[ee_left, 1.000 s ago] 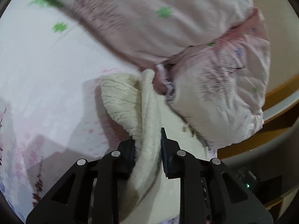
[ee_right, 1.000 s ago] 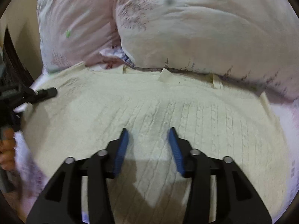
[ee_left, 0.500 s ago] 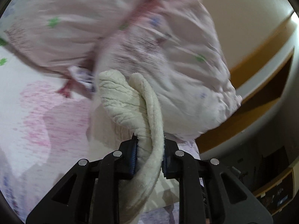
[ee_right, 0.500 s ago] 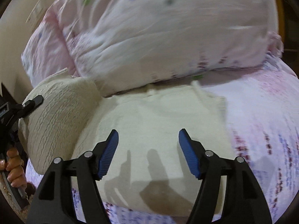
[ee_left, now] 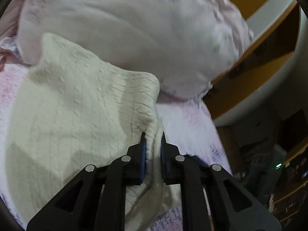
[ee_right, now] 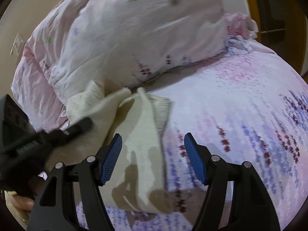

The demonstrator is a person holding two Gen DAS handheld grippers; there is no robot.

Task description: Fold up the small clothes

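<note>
A cream cable-knit garment (ee_left: 77, 115) lies on the floral bedsheet (ee_left: 182, 119). My left gripper (ee_left: 153, 134) has a bunched edge of it between its pads, and the jaws are closing on that fold. In the right wrist view the garment (ee_right: 146, 130) shows as a narrow folded strip with its smooth inner side up. The left gripper's black frame (ee_right: 38, 140) crosses it from the left. My right gripper (ee_right: 153, 140) hovers over the strip's right edge, open, with its blue pads (ee_right: 113, 157) touching nothing.
A big pink-and-white pillow (ee_right: 134, 38) presses against the garment's far side. The sheet (ee_right: 240, 125) stretches away to the right. A wooden bed frame (ee_left: 250, 73) and dark clutter lie beyond the mattress edge. A person's hand (ee_right: 19, 204) holds the left gripper's handle.
The left gripper carried the garment's edge across, so the wide cream panel is now a narrow folded strip. The right gripper opened wider and slid right, off the panel's middle.
</note>
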